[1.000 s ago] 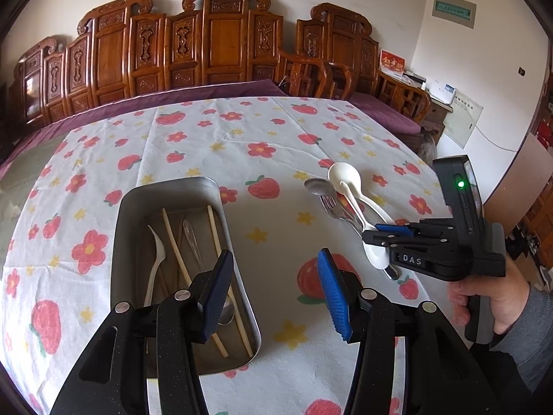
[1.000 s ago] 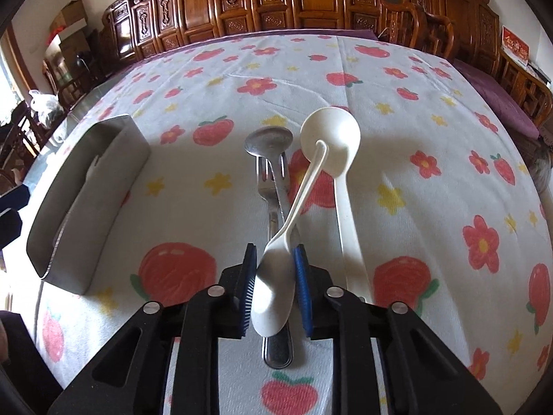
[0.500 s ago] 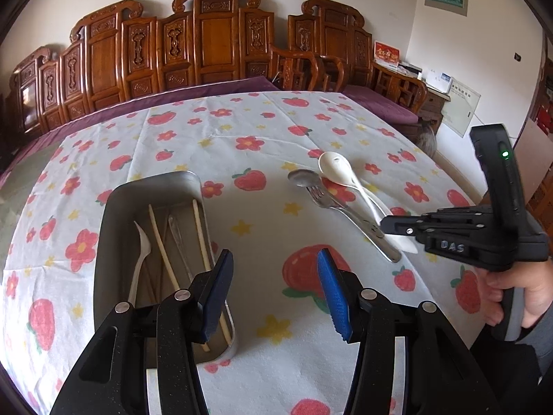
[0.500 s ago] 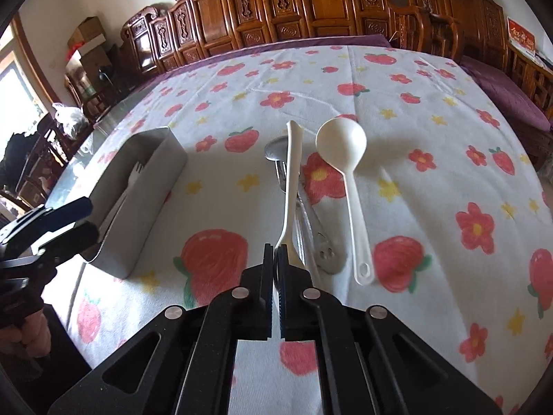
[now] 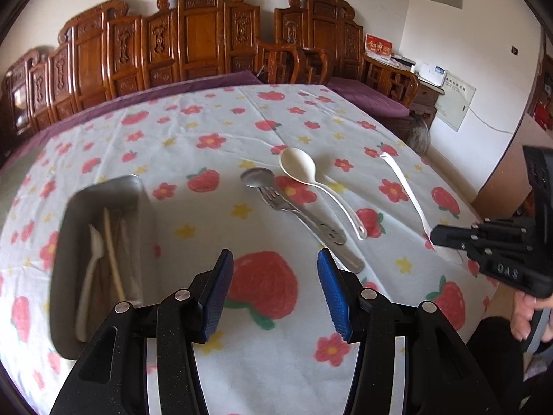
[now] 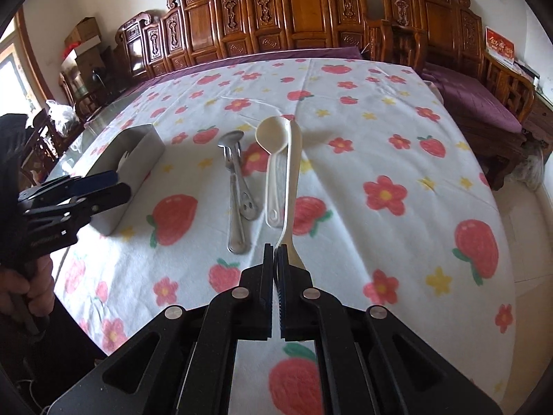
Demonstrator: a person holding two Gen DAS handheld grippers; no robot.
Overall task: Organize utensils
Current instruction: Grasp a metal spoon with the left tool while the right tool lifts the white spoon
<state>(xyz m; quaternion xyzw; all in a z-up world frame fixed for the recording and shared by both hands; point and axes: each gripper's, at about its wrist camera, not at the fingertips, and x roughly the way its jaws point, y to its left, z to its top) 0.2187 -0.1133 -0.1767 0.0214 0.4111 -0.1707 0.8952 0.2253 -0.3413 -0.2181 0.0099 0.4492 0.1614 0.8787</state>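
Note:
My right gripper (image 6: pixel 275 250) is shut on a white plastic spoon (image 6: pixel 292 180) and holds it above the tablecloth; the spoon also shows in the left wrist view (image 5: pixel 404 186), sticking out of the right gripper (image 5: pixel 433 237). A white ladle spoon (image 5: pixel 304 174), a metal spoon (image 5: pixel 257 178) and a metal fork (image 5: pixel 276 200) lie on the cloth mid-table. The metal tray (image 5: pixel 65 242) at left holds a white fork, chopsticks and other utensils. My left gripper (image 5: pixel 273 290) is open and empty above the cloth, right of the tray.
The table carries a white strawberry and flower cloth (image 5: pixel 193 138). Carved wooden chairs (image 5: pixel 204 34) line the far side. The table's right edge (image 5: pixel 484 276) drops to the floor. A person's hand (image 5: pixel 528 314) holds the right gripper.
The right gripper closed on the white plastic spoon, lifted it off the pile and drew back to the right. The left gripper pulled back from the tray and stayed open.

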